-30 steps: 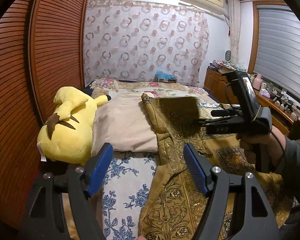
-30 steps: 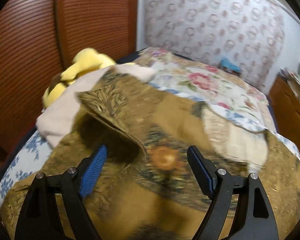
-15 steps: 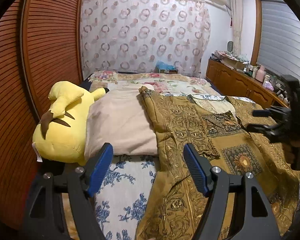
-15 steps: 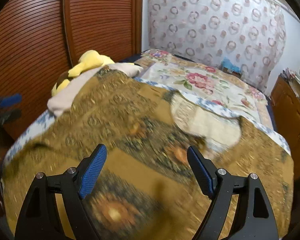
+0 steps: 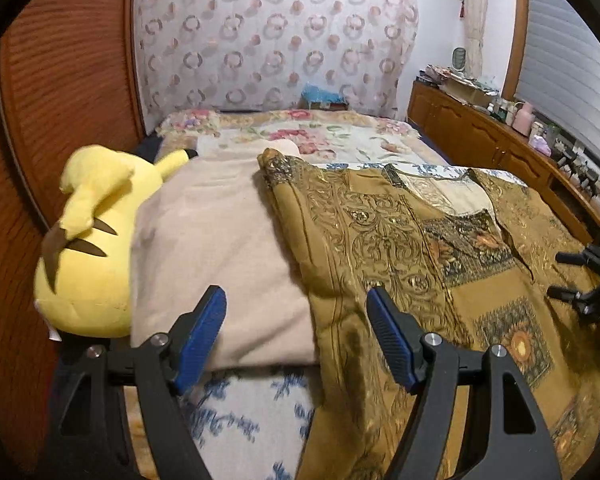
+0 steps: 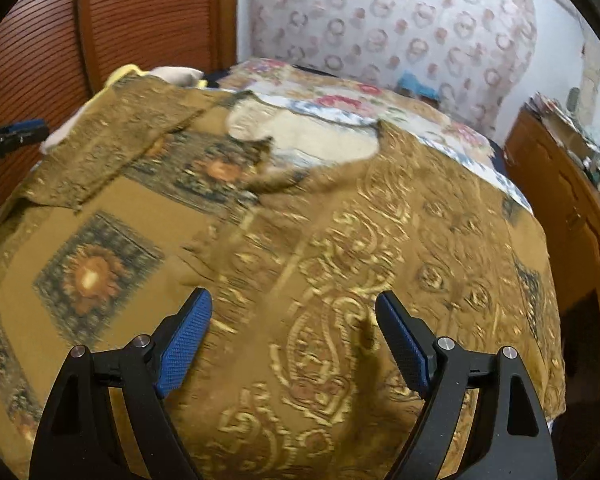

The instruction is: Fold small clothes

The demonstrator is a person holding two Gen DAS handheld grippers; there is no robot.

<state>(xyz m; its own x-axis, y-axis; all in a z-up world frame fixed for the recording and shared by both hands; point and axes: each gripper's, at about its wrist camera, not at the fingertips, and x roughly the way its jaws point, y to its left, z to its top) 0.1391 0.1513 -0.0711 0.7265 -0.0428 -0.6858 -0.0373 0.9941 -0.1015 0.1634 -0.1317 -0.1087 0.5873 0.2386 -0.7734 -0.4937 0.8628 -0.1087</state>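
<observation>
gold patterned shirt [image 6: 300, 240] spread flat on the bed [image 5: 332, 136], left tool [image 5: 296, 334] wide open and empty, right tool [image 6: 294, 340] same, yellow plush [image 5: 88, 248] beside beige folded cloth [image 5: 216, 248]

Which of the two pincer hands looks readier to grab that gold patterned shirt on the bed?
Probably the right gripper: its open jaws hang directly over the gold shirt. The left gripper, also open, straddles the shirt's edge and the beige garment beside it.

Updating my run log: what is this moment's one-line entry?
left hand-held gripper: open, empty | right hand-held gripper: open, empty | gold garment: spread flat on bed
</observation>
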